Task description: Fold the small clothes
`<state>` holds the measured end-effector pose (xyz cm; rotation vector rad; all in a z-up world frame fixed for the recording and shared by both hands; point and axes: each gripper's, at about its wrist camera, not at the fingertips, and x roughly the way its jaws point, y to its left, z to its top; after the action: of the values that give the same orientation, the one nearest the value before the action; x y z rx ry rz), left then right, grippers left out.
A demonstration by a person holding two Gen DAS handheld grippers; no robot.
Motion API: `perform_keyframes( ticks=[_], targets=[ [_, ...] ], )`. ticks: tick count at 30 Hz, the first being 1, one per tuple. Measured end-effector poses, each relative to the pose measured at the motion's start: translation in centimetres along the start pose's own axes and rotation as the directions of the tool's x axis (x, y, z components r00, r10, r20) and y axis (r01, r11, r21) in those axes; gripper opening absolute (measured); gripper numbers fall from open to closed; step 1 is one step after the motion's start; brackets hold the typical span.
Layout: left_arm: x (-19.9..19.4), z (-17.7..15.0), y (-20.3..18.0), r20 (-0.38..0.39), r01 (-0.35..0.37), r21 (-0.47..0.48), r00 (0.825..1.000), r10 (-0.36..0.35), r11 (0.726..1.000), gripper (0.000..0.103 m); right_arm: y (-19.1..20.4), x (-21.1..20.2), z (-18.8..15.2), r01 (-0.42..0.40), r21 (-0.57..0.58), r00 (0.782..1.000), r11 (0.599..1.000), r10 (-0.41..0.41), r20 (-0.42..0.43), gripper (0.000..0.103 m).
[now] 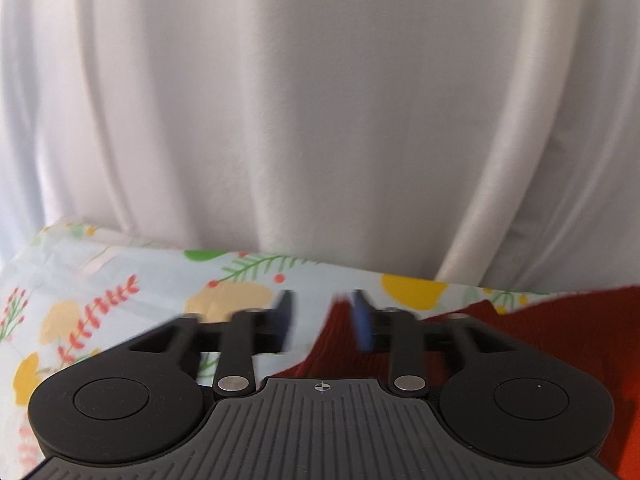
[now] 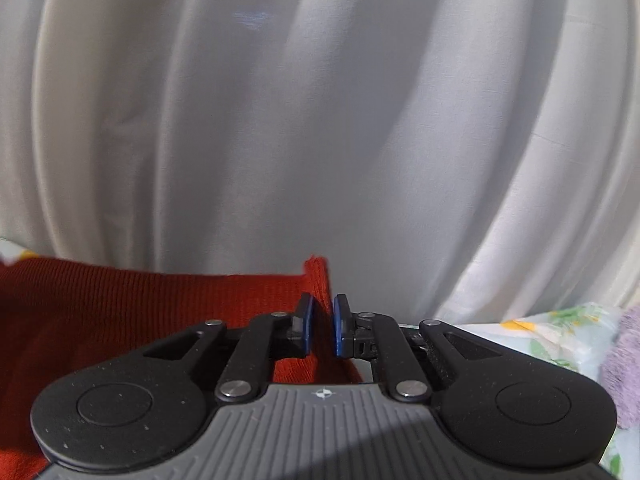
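Observation:
A red ribbed knit garment lies on the floral cloth, filling the right of the left wrist view and the left of the right wrist view. My left gripper is open, its blue pads blurred, with the garment's left edge rising between them. My right gripper has its pads a small gap apart, with the garment's right corner strip running up between them; I cannot tell if the pads pinch it.
White curtain folds hang close behind the table edge in both views. A purple fuzzy fabric item lies on the floral cloth at the far right.

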<state>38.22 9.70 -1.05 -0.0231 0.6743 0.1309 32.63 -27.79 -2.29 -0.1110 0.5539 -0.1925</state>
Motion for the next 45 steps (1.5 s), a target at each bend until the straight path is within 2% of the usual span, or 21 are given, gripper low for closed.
perform_keyframes(
  ticks=[2,4,5,6,7,9,10,11,13,15,16,19,23,24,25,27,32,34,36,41,45],
  targets=[
    [-0.8,-0.5,0.5,0.011,0.048,-0.058,0.999,-0.048,0.997,0.066,-0.6,-0.5,0.0,0.002,0.067,1.000,0.998,-0.003,0.014,0.032],
    [-1.5,-1.1,0.1,0.020,0.156,-0.108,0.988,-0.155,0.982,0.080,-0.9,-1.0,-0.3,-0.118,0.190,0.993,0.975,0.117,0.016,0.042],
    [-1.7,-1.5,-0.6,0.023,0.206,-0.122,0.979,-0.205,0.971,0.086,-0.8,-0.9,-0.6,-0.218,0.274,0.975,0.937,0.222,0.016,0.046],
    [-1.5,-1.9,-1.4,0.024,0.243,-0.125,0.970,-0.242,0.962,0.086,-0.6,-0.6,-1.2,-0.342,0.382,0.933,0.859,0.359,0.029,0.049],
    [-1.3,-2.4,-2.5,0.022,0.276,-0.109,0.961,-0.275,0.955,0.086,-0.3,0.2,-2.0,-0.463,0.496,0.862,0.735,0.503,0.060,0.056],
    [-0.3,-3.0,-4.7,0.013,0.293,-0.072,0.956,-0.293,0.953,0.086,1.1,2.7,-4.4,-0.579,0.722,0.674,0.379,0.721,0.162,0.059],
    [0.2,-3.4,-5.5,0.013,0.286,-0.064,0.958,-0.286,0.956,0.086,2.2,3.9,-5.5,-0.562,0.786,0.615,0.257,0.766,0.189,0.060],
    [0.9,-3.7,-6.0,0.010,0.280,-0.058,0.960,-0.279,0.958,0.086,3.2,4.8,-6.3,-0.524,0.825,0.604,0.212,0.775,0.185,0.060],
    [2.3,-4.5,-6.0,0.010,0.257,-0.038,0.967,-0.256,0.966,0.087,4.3,5.5,-6.9,-0.520,0.813,0.642,0.261,0.748,0.170,0.045],
    [3.2,-5.2,-5.6,0.022,0.207,-0.007,0.978,-0.207,0.978,0.087,3.9,5.8,-6.3,-0.548,0.762,0.661,0.344,0.737,0.143,0.043],
    [3.4,-5.5,-5.1,0.027,0.199,-0.011,0.980,-0.199,0.980,0.088,3.3,5.6,-5.9,-0.550,0.732,0.686,0.402,0.717,0.121,0.043],
    [3.9,-5.5,-3.0,0.032,0.226,-0.131,0.974,-0.223,0.965,0.095,0.2,5.9,-5.0,-0.491,0.607,0.803,0.625,0.595,0.036,0.043],
    [4.3,-5.5,-2.3,0.038,0.248,-0.164,0.969,-0.245,0.955,0.098,-4.4,6.1,-5.5,-0.374,0.475,0.902,0.797,0.431,-0.012,0.037],
    [4.3,-5.5,-2.5,0.034,0.243,-0.155,0.970,-0.240,0.958,0.099,-5.6,6.2,-5.8,-0.392,0.515,0.895,0.762,0.445,0.024,0.038],
    [4.3,-5.4,-2.6,0.031,0.241,-0.149,0.970,-0.239,0.959,0.099,-6.2,6.2,-6.0,-0.368,0.547,0.906,0.752,0.421,0.031,0.038],
    [4.4,-5.4,-2.6,0.032,0.245,-0.151,0.969,-0.243,0.958,0.099,-5.9,5.9,-5.8,-0.283,0.531,0.946,0.799,0.325,0.017,0.043],
    [4.2,-5.5,-2.3,0.039,0.237,-0.170,0.971,-0.234,0.956,0.099,-3.7,4.9,-5.0,-0.177,0.481,0.973,0.859,0.226,-0.046,0.049],
    [3.8,-5.7,-2.3,0.043,0.221,-0.174,0.975,-0.217,0.960,0.100,-2.5,3.7,-4.6,-0.159,0.430,0.970,0.888,0.223,-0.101,0.055],
    [3.3,-5.8,-2.0,0.033,0.212,-0.181,0.977,-0.209,0.961,0.099,-1.1,0.9,-4.4,-0.257,0.419,0.947,0.871,0.313,-0.070,0.057],
    [0.0,-6.6,-1.2,-0.010,0.164,-0.124,0.986,-0.166,0.979,0.099,1.0,-4.6,-6.4,-0.448,0.455,0.857,0.770,0.515,-0.026,0.060],
    [-3.0,-8.4,0.8,-0.017,0.077,-0.156,0.997,-0.081,0.985,0.099,2.2,-6.6,-9.0,-0.549,0.550,0.752,0.630,0.659,-0.004,0.063]
  ],
)
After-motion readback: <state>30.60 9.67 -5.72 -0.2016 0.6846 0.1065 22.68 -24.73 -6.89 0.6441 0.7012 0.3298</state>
